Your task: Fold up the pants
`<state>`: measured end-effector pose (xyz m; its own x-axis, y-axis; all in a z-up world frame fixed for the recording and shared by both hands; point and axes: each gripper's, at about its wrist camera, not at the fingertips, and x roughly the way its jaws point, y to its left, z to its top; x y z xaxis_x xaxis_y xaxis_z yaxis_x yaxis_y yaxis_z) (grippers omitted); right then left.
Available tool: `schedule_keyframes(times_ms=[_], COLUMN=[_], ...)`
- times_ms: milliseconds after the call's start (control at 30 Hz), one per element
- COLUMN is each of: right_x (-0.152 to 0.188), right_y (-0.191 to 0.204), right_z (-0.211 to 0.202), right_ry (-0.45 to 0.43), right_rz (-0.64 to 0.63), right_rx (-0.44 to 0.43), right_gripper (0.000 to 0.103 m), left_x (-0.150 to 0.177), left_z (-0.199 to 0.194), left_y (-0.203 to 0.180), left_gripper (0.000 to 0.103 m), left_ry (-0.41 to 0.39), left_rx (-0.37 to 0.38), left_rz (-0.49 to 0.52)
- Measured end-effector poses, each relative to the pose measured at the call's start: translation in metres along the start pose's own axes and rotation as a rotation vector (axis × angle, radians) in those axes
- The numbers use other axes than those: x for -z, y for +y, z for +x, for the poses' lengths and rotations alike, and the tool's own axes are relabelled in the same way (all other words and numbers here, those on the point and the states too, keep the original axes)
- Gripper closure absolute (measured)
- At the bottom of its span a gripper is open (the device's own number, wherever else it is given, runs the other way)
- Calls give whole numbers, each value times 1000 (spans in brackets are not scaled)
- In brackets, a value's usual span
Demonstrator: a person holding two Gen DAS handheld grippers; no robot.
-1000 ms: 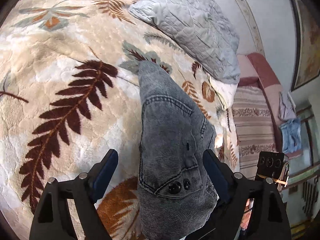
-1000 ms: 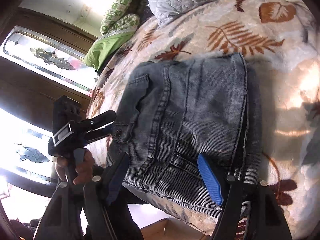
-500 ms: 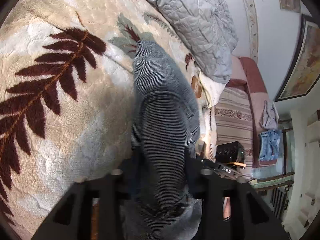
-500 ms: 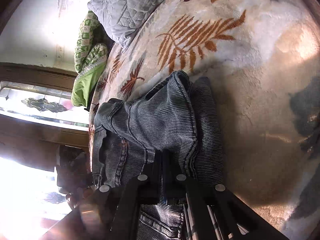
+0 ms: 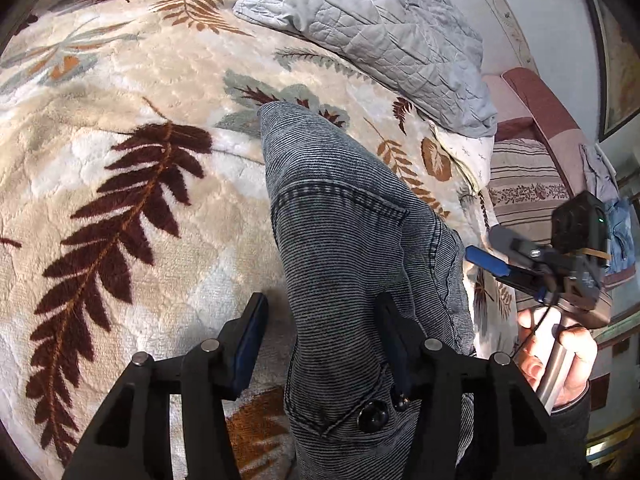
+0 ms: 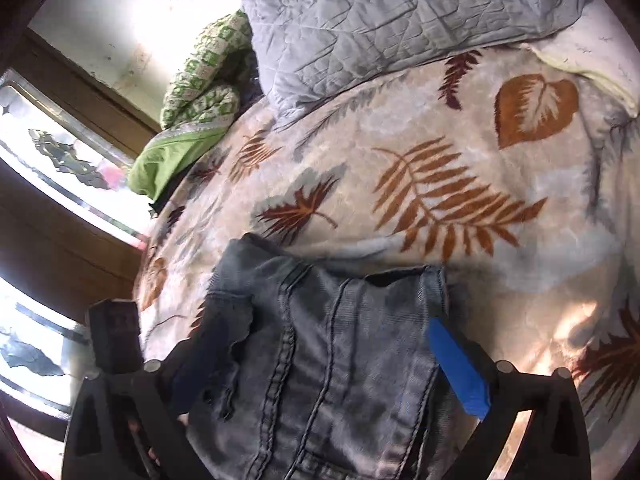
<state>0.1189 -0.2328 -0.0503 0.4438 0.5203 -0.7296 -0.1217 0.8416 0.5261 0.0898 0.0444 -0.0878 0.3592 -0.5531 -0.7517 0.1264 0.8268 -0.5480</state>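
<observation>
Between my left gripper (image 5: 320, 344) fingers, which have just been opening and stand apart with nothing clamped, lies the waist end of the folded grey pants (image 5: 344, 240). My right gripper (image 6: 332, 364) has just been opening too, its fingers spread wide on either side of the denim and not pressing it. Beyond my fingertips the bundle runs out across the leaf-patterned blanket (image 5: 120, 128) on the bed; farther off sits the grey quilt (image 6: 400, 16). To finish well, I judge I should back away level, without snagging the edges.
</observation>
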Motion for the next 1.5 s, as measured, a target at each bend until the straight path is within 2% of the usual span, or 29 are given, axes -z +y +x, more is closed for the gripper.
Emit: schedule_keyframes(times_ms=[67, 100, 133, 233, 333, 433, 500, 567, 667, 767, 833, 900, 933, 1067, 1133, 1200, 1233, 1267, 1300, 1333, 1367, 1433, 1500], right_x=[3, 8, 10, 16, 38, 73, 99, 109, 104, 113, 122, 128, 130, 123, 124, 129, 132, 133, 132, 127, 122, 109, 94], right_y=[-10, -17, -16, -4, 18, 30, 26, 21, 26, 46, 46, 30, 20, 34, 40, 36, 29, 19, 14, 13, 12, 6, -9], right_z=[38, 44, 37, 8, -22, -23, 0, 0, -18, -41, -40, -14, -9, -27, -39, -39, -29, -18, -19, -23, -28, -46, -59], right_ry=[134, 140, 100, 54, -7, 19, 106, 48, 29, -64, -66, 34, 46, -3, -42, -48, -5, 47, 38, 37, 44, 0, -9], right_rz=[-37, -29, -40, -46, -127, -197, -247, -273, -212, -288, -303, -275, -226, -236, -256, -256, -249, -215, -178, -165, -154, -114, -53], right_rx=[119, 126, 125, 151, 182, 249, 315, 310, 312, 317, 315, 312, 283, 307, 274, 291, 297, 264, 232, 212, 199, 150, 70], right_gripper=[9, 9, 10, 11, 11, 11, 11, 8, 8, 8, 8, 8, 6, 6, 6, 6, 6, 6, 6, 6, 6, 6, 6], left_x=[3, 5, 7, 17, 29, 40, 46, 53, 60, 63, 64, 65, 67, 70, 71, 73, 75, 78, 81, 83, 82, 74, 61], left_z=[-8, -14, -21, -40, -48, -51, -54, -59, -67, -75, -75, -73, -72, -72, -76, -72, -63, -48, -34, -30, -34, -45, -57], left_y=[-7, -12, -15, -22, -25, -28, -30, -35, -43, -43, -43, -42, -43, -45, -45, -44, -42, -41, -39, -37, -36, -34, -34], left_gripper=[47, 47, 47, 42, 41, 40, 37, 37, 37, 37, 37, 37, 37, 37, 37, 31, 30, 29, 29, 29, 29, 29, 29], left_ry=[-28, -49, -70, -122, -133, -152, -159, -186, -217, -241, -244, -230, -222, -216, -231, -232, -209, -155, -99, -101, -115, -120, -147], left_rx=[-56, -84, -115, -188, -230, -282, -304, -341, -398, -424, -431, -435, -437, -447, -433, -434, -447, -449, -429, -439, -419, -346, -267], left_rz=[31, 49, 60, 75, 90, 108, 100, 99, 132, 126, 120, 114, 115, 122, 108, 96, 96, 111, 139, 149, 141, 104, 83])
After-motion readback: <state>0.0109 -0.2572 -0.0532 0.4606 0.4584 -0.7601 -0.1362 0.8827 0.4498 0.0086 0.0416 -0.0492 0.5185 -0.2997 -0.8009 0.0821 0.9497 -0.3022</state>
